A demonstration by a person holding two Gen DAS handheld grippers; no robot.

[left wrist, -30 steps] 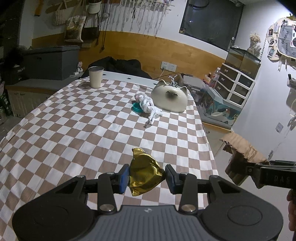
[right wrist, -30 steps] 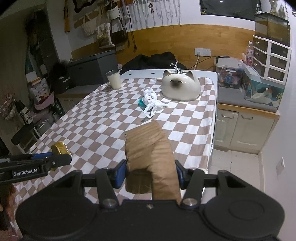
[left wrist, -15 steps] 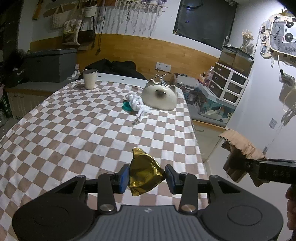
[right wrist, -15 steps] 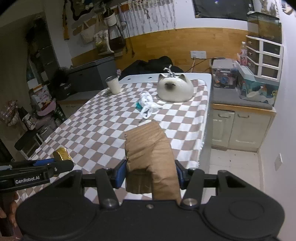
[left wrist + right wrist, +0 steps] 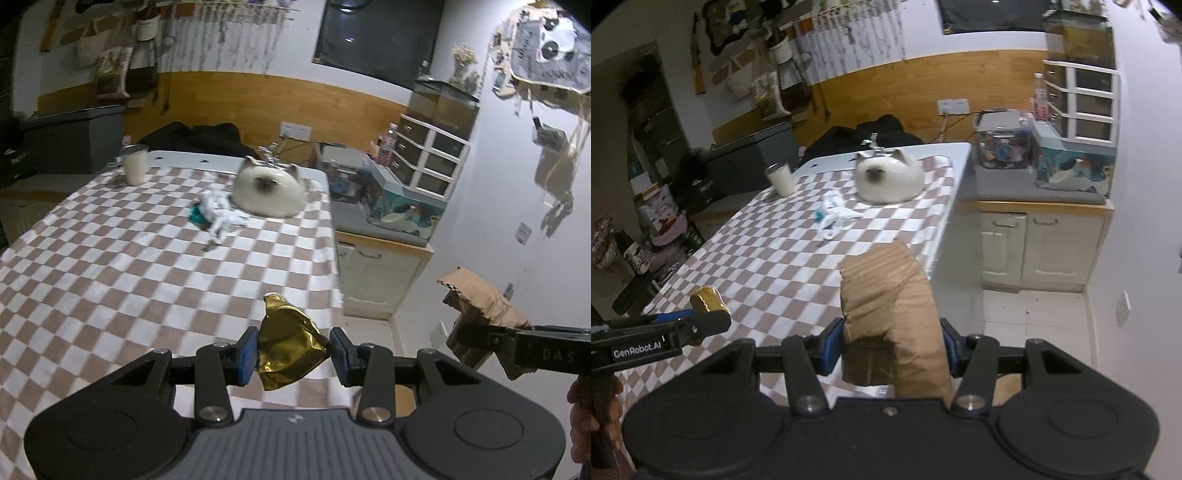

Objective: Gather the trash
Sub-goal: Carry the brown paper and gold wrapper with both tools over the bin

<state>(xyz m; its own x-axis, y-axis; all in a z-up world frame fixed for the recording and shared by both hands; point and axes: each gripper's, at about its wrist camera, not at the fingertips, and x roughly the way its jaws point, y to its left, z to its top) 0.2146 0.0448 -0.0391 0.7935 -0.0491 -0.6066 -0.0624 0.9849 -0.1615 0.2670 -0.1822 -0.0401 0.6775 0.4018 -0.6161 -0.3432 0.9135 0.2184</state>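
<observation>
My left gripper is shut on a crumpled gold foil wrapper and holds it above the near right corner of the checkered table. My right gripper is shut on a folded piece of brown corrugated cardboard, held off the table's right edge over the floor. The cardboard also shows in the left wrist view, and the gold wrapper in the right wrist view. A crumpled white tissue with a teal bit lies on the table farther back.
A cat-shaped white ceramic dish and a cup stand at the table's far end. Low cabinets with tanks and a drawer unit line the right wall. Tiled floor lies between table and cabinets.
Both grippers have pulled back and to the right from the table, still holding the wrapper and the cardboard. The table's far objects look smaller and more floor shows.
</observation>
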